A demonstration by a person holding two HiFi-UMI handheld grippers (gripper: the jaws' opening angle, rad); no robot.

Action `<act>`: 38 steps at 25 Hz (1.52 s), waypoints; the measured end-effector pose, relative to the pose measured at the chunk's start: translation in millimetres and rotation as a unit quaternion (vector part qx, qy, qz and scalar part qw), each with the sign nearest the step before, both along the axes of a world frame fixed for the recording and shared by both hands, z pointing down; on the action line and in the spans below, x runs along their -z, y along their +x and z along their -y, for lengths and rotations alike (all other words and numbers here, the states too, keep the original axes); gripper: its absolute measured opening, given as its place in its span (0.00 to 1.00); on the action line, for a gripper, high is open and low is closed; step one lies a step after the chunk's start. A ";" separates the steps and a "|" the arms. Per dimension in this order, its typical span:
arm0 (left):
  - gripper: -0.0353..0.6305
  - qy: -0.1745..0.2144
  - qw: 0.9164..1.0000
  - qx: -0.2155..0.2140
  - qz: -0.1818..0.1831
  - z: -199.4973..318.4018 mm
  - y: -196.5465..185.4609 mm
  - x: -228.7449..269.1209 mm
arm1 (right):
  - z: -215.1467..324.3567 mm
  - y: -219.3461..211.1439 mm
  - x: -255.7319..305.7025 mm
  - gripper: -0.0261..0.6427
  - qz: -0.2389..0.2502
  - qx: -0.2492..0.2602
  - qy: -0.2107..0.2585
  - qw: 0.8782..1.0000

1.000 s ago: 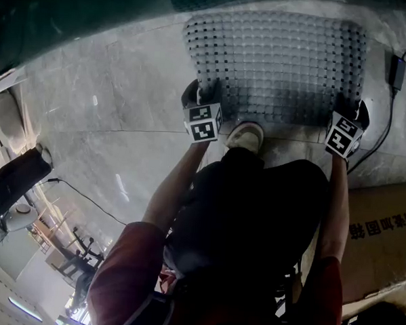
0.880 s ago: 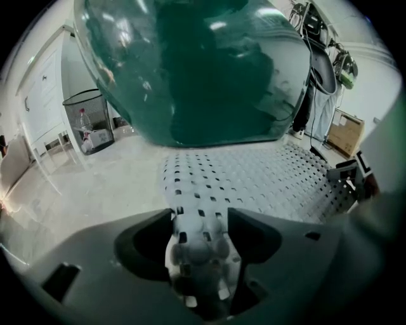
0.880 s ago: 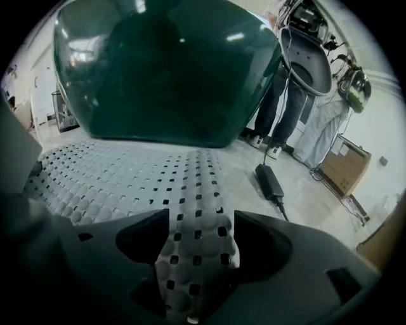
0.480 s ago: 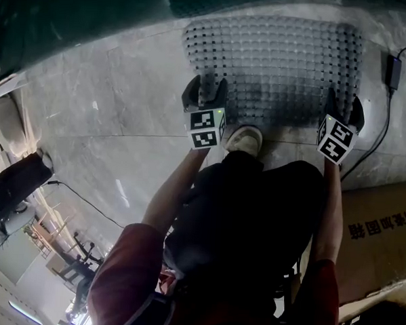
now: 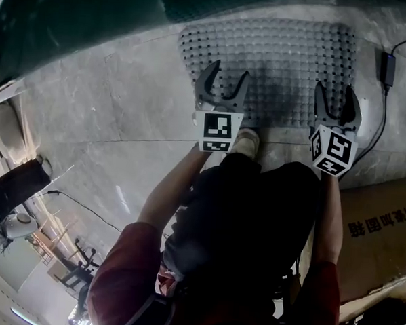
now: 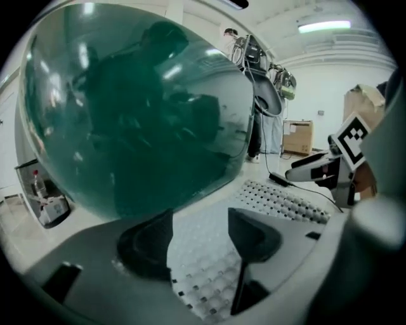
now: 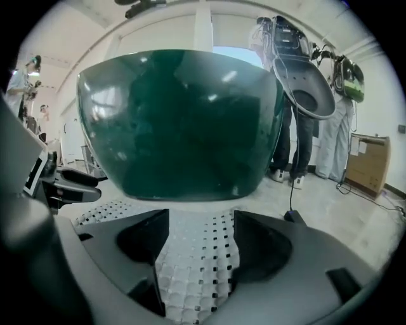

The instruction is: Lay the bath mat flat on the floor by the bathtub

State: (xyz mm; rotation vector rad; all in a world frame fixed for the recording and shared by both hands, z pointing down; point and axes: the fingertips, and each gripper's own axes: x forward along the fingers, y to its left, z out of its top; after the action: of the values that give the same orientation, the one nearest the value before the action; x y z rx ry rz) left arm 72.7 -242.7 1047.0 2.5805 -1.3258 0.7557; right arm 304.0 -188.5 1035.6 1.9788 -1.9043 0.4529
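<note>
The grey bubbled bath mat [image 5: 276,60] lies flat on the marble floor, its far edge along the dark green bathtub [image 5: 82,16]. My left gripper [image 5: 228,75] hovers open over the mat's near left part, with nothing between its fingers. My right gripper [image 5: 335,94] hovers open over the near right corner, also holding nothing. In the left gripper view the mat [image 6: 203,266] shows between the spread jaws, with the tub [image 6: 139,114] behind. In the right gripper view the mat [image 7: 196,266] fills the gap between the jaws, below the tub [image 7: 177,127].
A black cable with a power adapter [image 5: 385,66] runs on the floor just right of the mat. A cardboard box [image 5: 379,229] stands at the right, near the person's legs. A shoe [image 5: 247,142] rests at the mat's near edge. People stand [image 7: 298,146] behind the tub.
Both grippers were down at the mat's near edge. They have let go, opened and risen above it. The mat stays flat.
</note>
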 end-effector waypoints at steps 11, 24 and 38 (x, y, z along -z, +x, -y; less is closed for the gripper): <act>0.45 0.066 0.996 -0.061 -0.025 14.9 41.2 90.6 | 9.5 -7.0 71.4 0.50 -0.006 0.009 0.031 0.999; 0.45 0.064 0.995 -0.069 -0.045 -9.4 43.4 308.0 | -0.1 -39.0 294.7 0.50 0.014 0.010 0.050 0.999; 0.45 0.107 0.988 -0.040 -0.099 -50.2 27.7 624.7 | -43.9 -77.1 603.8 0.50 0.019 0.005 0.102 0.995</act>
State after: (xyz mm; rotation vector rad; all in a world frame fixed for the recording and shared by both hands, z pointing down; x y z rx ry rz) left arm 100.4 -192.5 422.3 2.8011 -1.3143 0.3703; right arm 226.9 -144.6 431.8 2.0982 -2.0559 0.3061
